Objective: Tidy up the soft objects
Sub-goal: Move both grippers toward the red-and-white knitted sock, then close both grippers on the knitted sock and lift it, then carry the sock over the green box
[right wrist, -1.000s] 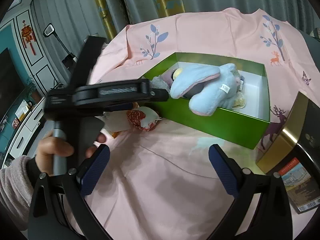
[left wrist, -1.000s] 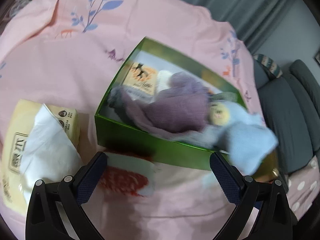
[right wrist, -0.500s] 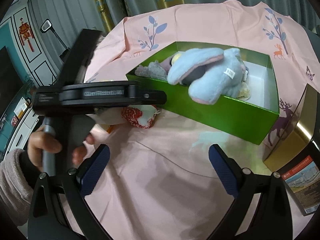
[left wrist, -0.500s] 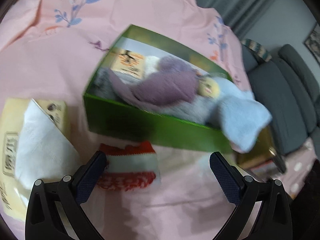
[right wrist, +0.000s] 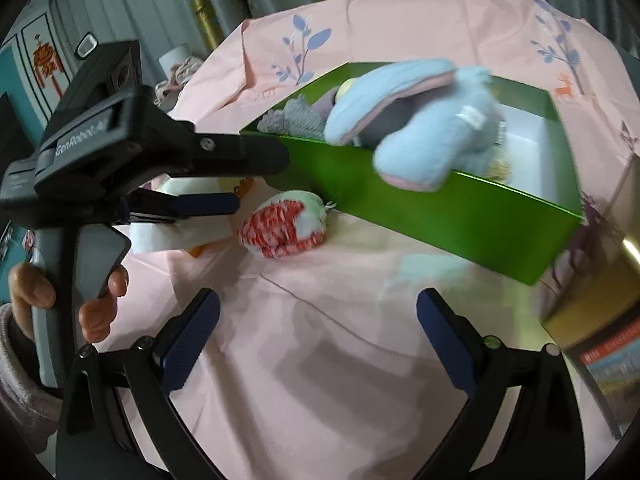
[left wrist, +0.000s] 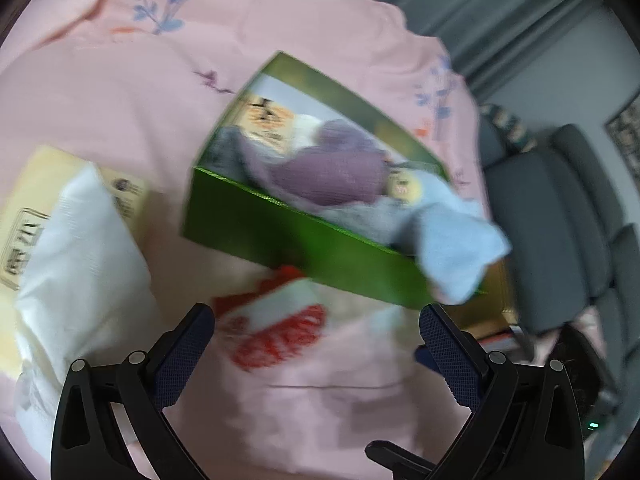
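Observation:
A green box [left wrist: 288, 236] [right wrist: 440, 208] sits on the pink cloth and holds a purple knit piece [left wrist: 332, 172], a grey knit piece [right wrist: 292, 118] and a light blue plush toy [left wrist: 452, 248] [right wrist: 424, 128] that hangs over its near wall. A red and white soft object [left wrist: 276, 320] [right wrist: 286, 228] lies on the cloth outside the box. My left gripper [left wrist: 316, 344] is open just in front of it, empty. My right gripper [right wrist: 318, 328] is open and empty above bare cloth.
A yellow tissue pack [left wrist: 68, 216] with a white tissue pulled up lies left of the box. A gold box [right wrist: 592, 320] stands at the right edge. A grey sofa [left wrist: 560, 232] is behind. The hand-held left gripper body [right wrist: 120, 152] fills the left of the right wrist view.
My left gripper has pulled back and swung right, so the red and white object now sits between its open fingers. My right gripper has moved closer to the box. Both stay open.

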{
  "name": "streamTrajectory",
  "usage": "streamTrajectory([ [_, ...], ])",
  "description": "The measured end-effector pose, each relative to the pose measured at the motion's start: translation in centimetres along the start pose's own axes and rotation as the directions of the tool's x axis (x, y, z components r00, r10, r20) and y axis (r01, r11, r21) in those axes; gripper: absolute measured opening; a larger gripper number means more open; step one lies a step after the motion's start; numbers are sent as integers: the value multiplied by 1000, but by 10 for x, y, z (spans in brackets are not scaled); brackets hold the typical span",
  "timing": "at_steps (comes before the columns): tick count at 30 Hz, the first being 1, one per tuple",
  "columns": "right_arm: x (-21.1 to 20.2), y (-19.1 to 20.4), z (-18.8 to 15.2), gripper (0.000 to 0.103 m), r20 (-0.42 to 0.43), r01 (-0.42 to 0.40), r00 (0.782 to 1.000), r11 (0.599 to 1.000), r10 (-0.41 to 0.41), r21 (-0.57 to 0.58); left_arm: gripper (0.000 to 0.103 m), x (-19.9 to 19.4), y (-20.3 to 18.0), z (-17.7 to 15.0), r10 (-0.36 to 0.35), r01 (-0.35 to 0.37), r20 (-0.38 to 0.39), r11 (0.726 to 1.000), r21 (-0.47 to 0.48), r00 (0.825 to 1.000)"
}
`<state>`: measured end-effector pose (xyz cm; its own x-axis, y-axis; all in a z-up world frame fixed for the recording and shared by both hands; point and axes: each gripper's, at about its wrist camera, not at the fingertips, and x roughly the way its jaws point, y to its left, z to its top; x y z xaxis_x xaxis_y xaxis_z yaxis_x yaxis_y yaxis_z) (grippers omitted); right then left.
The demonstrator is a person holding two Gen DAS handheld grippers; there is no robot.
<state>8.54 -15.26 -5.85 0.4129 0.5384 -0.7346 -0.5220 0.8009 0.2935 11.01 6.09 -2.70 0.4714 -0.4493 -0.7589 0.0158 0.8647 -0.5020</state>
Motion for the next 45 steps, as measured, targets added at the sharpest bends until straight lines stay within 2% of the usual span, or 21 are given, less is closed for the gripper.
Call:
streamTrajectory([
  [1,6,2,3,94,-3,-2,1000,1000,2,-20,102,3,-1,0,32,-31,-12,999,5,999],
  [4,19,6,11,88,-10,-13,1000,999,12,-48,102,11,1,-1,65,-65,-42,998,5,997],
  [8,37,9,22,81,-34,-28,999,998,27,-55,100,13,3,-1,68,-68,-47,998,6,997],
  [14,61,14,31,70,-74,-28,997,995,21,-95,82,19,2,-4,137,-133,-63,989,64,989],
  [15,62,14,32,69,-74,-35,997,995,28,-97,80,19,1,-5,135,-131,-66,989,71,989],
  [16,62,14,34,67,-73,-42,997,994,34,-100,71,20,2,-5,121,-116,-75,991,70,990],
  [17,62,15,34,64,-74,-45,997,993,37,-105,68,23,4,-6,103,-98,-93,994,58,990],
  [18,63,17,34,62,-78,-51,996,992,42,-114,68,27,9,-6,101,-98,-108,995,37,989],
  [20,62,19,33,50,-86,-69,995,990,58,-124,68,30,18,-7,73,-74,-118,997,0,990],
  [26,58,20,31,41,-75,-63,996,990,54,-128,67,22,23,-9,28,-33,-110,999,-41,994],
  [37,12,29,25,39,29,-18,999,990,22,-137,67,-12,-11,-26,-20,21,-63,1000,12,998],
  [45,-32,36,28,39,113,5,993,989,11,-145,67,-46,-52,-32,-30,29,6,995,100,1000],
])
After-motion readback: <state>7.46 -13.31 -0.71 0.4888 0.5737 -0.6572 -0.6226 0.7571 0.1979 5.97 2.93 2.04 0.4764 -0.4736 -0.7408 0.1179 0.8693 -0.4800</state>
